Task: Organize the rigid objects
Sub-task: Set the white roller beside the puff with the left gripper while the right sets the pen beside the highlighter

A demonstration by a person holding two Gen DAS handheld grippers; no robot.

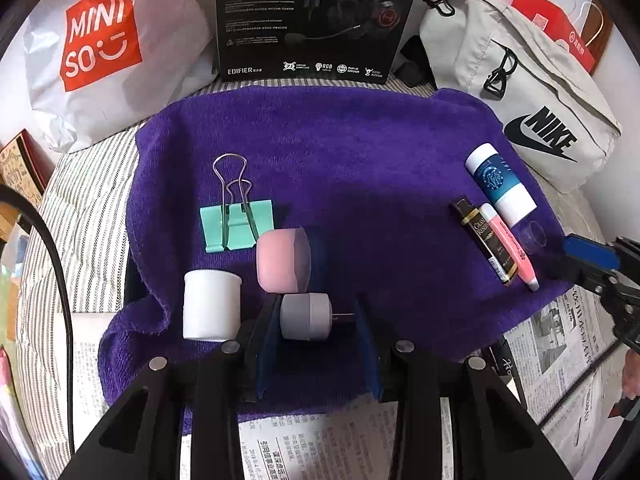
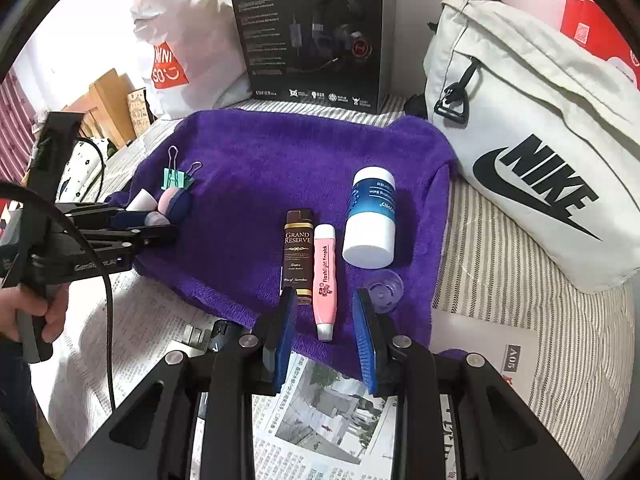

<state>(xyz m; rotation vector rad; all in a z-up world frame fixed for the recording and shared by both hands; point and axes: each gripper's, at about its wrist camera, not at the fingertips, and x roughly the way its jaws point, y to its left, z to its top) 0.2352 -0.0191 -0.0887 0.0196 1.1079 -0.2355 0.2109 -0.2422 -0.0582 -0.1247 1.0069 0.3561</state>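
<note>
A purple towel (image 1: 340,152) holds the objects. My left gripper (image 1: 316,316) is open around a small grey plug-like cylinder (image 1: 306,316) lying between its fingers. Beside it are a pink cup on its side (image 1: 282,260), a white cup (image 1: 210,306) and a green binder clip (image 1: 236,224). My right gripper (image 2: 325,312) is open, its fingers either side of the lower end of a pink pen-shaped tube (image 2: 325,280). A dark Grand Reserve stick (image 2: 298,254), a blue-and-white bottle (image 2: 370,216) and a clear cap (image 2: 385,286) lie close by.
A Miniso bag (image 1: 100,52), a black Edifier box (image 1: 316,16) and a white Nike bag (image 1: 520,80) stand behind the towel. Newspaper (image 2: 320,412) covers the striped bedding in front. The left gripper (image 2: 152,226) and the hand holding it show in the right wrist view.
</note>
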